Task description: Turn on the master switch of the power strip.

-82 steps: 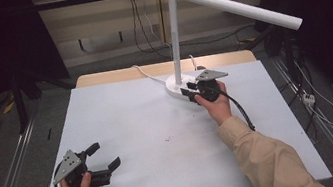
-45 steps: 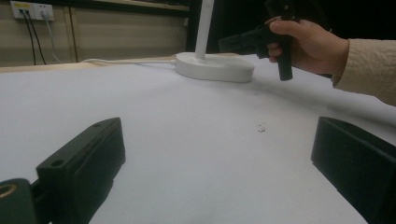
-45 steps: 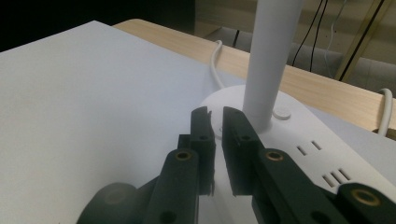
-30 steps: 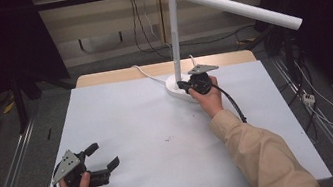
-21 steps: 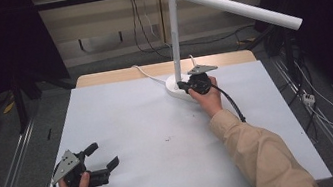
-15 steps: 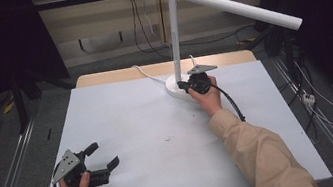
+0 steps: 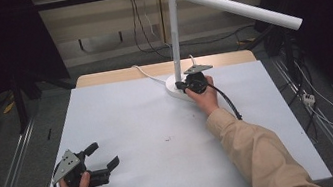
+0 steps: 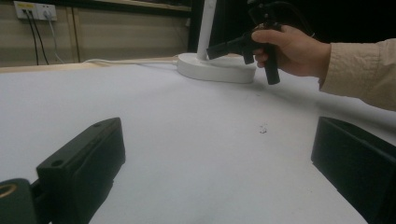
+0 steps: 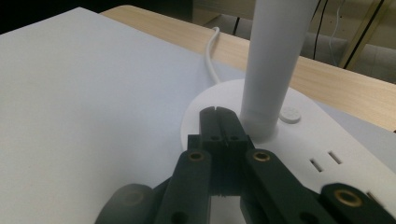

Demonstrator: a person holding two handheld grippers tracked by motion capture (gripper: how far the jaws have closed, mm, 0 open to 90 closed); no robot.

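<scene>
No legible writing on white lamp base (image 9: 261,121).

A fixed high camera looks forward and down over the whole white table (image 7: 125,130). The left gripper view skims low across it toward the far lamp base (image 8: 215,70). The right gripper view sits close above that same base (image 9: 327,158).
</scene>
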